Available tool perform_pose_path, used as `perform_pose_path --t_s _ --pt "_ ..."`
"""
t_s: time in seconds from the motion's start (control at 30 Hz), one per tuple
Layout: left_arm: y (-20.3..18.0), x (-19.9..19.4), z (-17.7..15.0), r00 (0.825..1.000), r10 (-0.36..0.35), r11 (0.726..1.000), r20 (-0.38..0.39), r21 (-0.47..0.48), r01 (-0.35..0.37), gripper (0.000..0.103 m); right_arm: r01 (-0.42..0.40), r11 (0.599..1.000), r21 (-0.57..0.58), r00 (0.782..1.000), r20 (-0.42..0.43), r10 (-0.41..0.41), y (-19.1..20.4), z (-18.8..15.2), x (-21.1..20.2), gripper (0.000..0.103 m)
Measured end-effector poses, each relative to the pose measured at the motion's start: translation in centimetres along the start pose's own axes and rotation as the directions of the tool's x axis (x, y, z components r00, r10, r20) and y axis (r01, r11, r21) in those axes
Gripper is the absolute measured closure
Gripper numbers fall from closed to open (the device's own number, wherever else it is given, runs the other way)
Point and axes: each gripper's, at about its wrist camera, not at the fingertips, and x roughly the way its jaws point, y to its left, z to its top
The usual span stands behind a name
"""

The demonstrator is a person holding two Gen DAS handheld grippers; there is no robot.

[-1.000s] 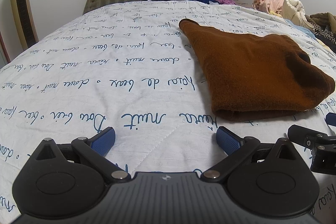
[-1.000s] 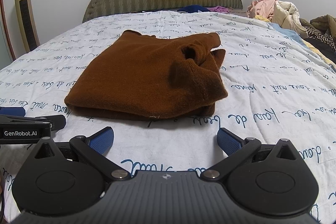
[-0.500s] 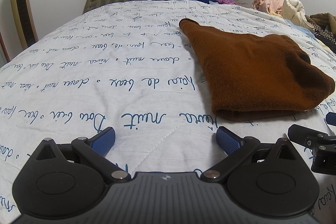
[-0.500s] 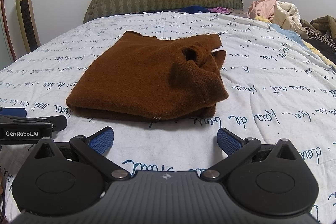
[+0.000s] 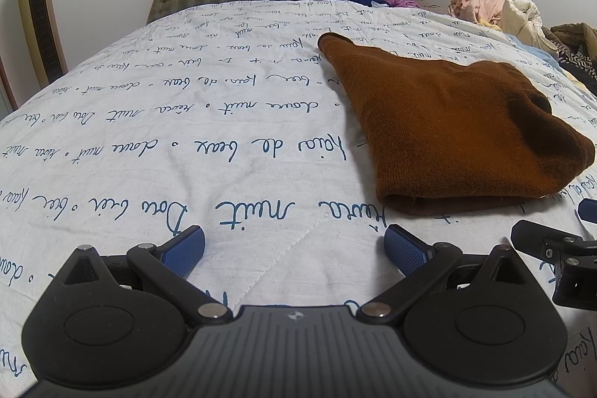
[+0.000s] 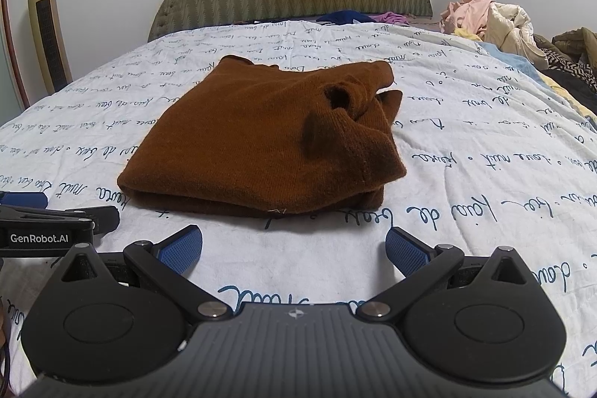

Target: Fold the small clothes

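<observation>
So, left gripper [image 5: 294,247] sits at the bottom of its view w/ blue pads spread wide, nothing between them, resting low over the bedspread [image 5: 156,144]. Right gripper [image 6: 294,247] is the same: jaws wide apart, empty, bottom centre of its view. Brown knit garment [image 6: 261,140] lies just ahead of the right tool, mid-frame; in the left view it sits right of centre. It looks folded already, doubled edge facing the grippers, a bunched cuff or neck opening lumped up on its right half. Clothes pile [image 6: 485,17] waits at upper right, well apart. Judging by this, the fold is prob. near done. To finish well: pinch the thick near edge at both corners, lift evenly, and flatten that lump before another fold.
</observation>
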Motion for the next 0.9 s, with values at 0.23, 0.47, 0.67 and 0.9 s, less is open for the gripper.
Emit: perform_pose_path --t_s 0.23,0.47,0.67,0.9 --pt "0.04 0.02 -0.01 1.000 0.000 1.000 0.000 0.000 0.000 0.000 -0.002 1.000 -0.002 1.000 0.001 0.002 0.22 0.17 -0.03 0.000" --pt "0.05 0.02 -0.01 1.000 -0.001 1.000 0.000 -0.001 0.001 0.000 -0.001 1.000 -0.002 1.000 0.001 0.001 0.21 0.17 -0.01 0.000" --pt "0.07 0.02 0.01 1.000 -0.001 1.000 0.000 -0.001 0.001 0.000 -0.001 1.000 -0.001 1.000 0.001 0.001 0.21 0.18 -0.02 0.000" --pt "0.04 -0.01 0.03 1.000 -0.001 1.000 0.000 0.000 0.001 0.000 -0.001 1.000 -0.001 1.000 0.001 0.001 0.17 0.15 -0.02 0.000"
